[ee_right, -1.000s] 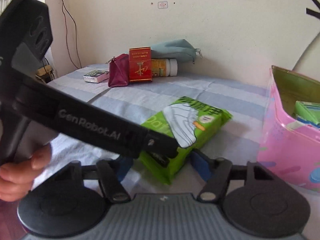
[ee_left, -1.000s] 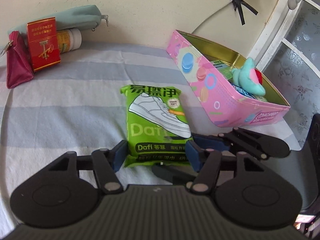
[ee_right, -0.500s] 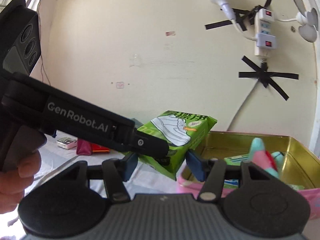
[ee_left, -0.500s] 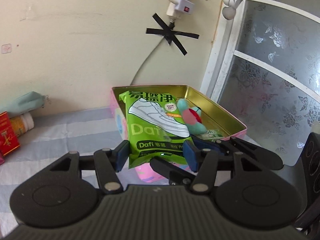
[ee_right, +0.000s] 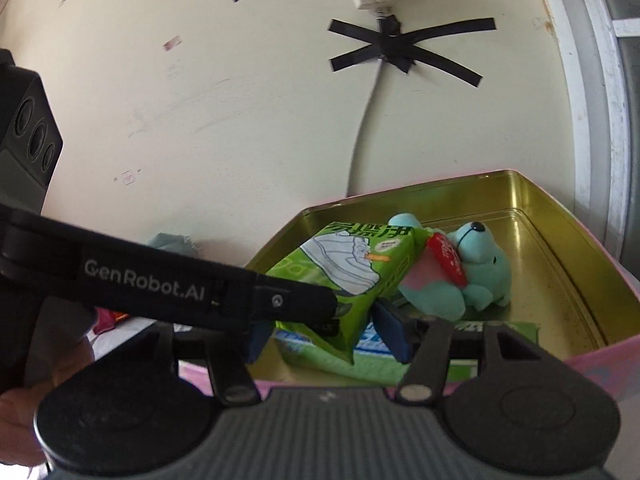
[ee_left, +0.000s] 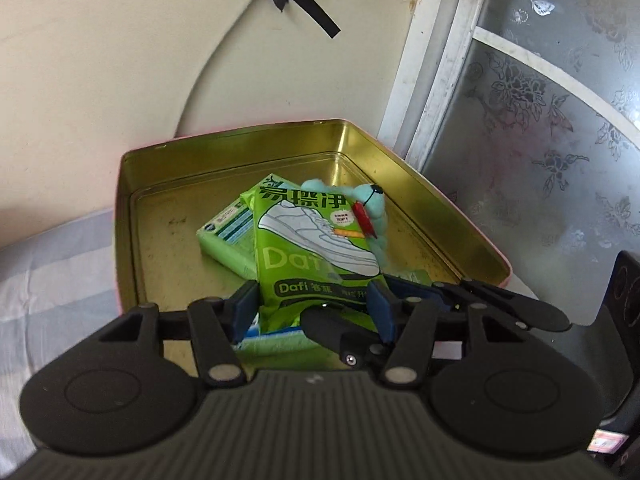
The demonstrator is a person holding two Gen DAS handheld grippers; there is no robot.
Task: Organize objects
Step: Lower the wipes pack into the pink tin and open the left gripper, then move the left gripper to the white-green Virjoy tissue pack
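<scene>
Both grippers pinch the green pack by its near end: the left gripper at lower centre, the right gripper likewise. The pack reads "Dafi", held over the tin. Behind it lies a teal plush; another green packet lies at left.
</scene>
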